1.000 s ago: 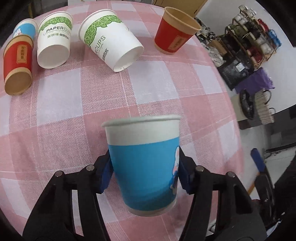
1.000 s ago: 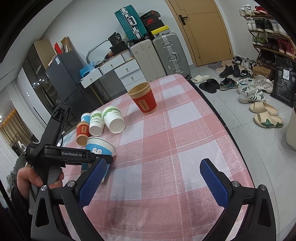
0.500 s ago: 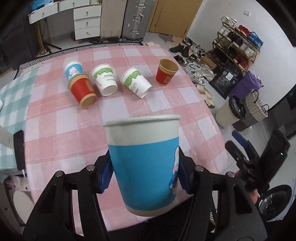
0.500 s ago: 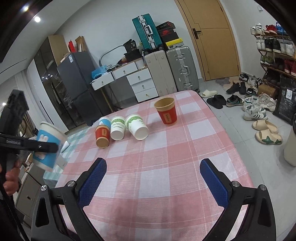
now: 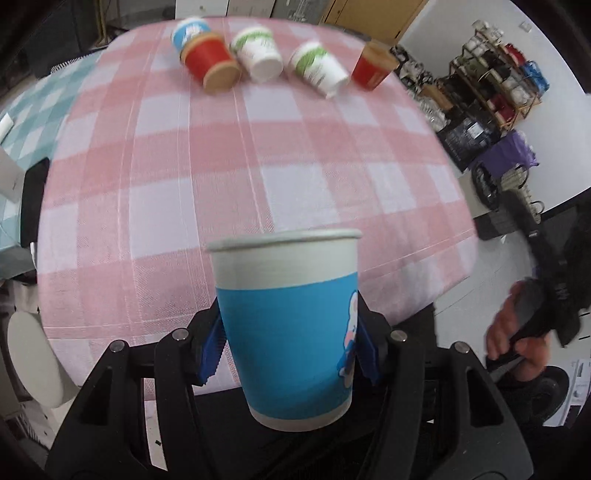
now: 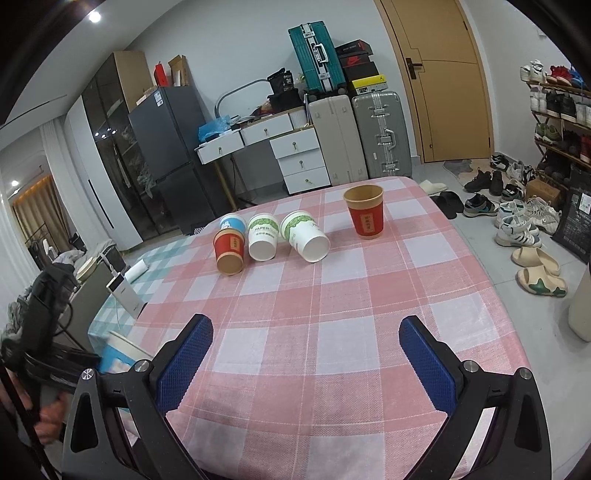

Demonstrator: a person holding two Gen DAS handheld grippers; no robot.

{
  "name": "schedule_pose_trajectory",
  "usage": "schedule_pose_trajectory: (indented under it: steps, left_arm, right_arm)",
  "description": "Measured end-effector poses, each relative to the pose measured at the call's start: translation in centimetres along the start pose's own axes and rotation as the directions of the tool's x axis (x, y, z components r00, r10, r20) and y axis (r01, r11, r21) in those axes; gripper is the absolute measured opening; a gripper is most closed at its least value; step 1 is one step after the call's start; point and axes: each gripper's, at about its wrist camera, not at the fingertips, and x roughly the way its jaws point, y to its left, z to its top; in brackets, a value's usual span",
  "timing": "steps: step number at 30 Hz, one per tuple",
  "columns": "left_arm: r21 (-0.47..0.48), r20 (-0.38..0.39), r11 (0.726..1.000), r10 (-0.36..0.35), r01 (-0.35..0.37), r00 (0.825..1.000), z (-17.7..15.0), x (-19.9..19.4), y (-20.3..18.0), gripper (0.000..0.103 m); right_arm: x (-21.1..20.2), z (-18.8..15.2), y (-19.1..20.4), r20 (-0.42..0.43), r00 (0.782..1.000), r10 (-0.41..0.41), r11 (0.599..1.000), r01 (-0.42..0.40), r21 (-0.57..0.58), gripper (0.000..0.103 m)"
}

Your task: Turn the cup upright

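While unseen from the right: blue cup (image 5: 291, 325) clenched upright in left hand-held gripper (image 5: 288, 350).

Even indoor light, with bright ceiling spotlights (image 6: 94, 16) glaring at upper left. Left wrist view is motion-blurred across the tabletop (image 5: 221, 155); right wrist view is sharp. Fisheye bending and black corners frame both.
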Motion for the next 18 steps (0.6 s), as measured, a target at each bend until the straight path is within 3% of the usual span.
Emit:
schedule_pose_trajectory:
  steps: [8, 16, 18]
  left_arm:
    - [-0.010, -0.044, 1.000, 0.014, -0.015, 0.999, 1.2, 6.3, 0.2, 0.057]
    - [0.008, -0.031, 0.999, 0.031, -0.031, 0.999, 2.9, 6.9, 0.2, 0.061]
    - [0.016, -0.020, 0.999, 0.042, -0.042, 0.999, 3.2, 6.6, 0.1, 0.067]
  right_arm:
    - [1.5, -0.5, -0.4, -0.043, 0.999, -0.024, 1.000, 0.024, 0.000, 0.103]
    - [3.3, -0.7, -0.3, -0.083, 0.996, -0.016, 1.000, 0.016, -0.004, 0.103]
    - [3.6, -0.7, 0.0, -0.090, 0.996, -0.008, 1.000, 0.007, -0.011, 0.103]
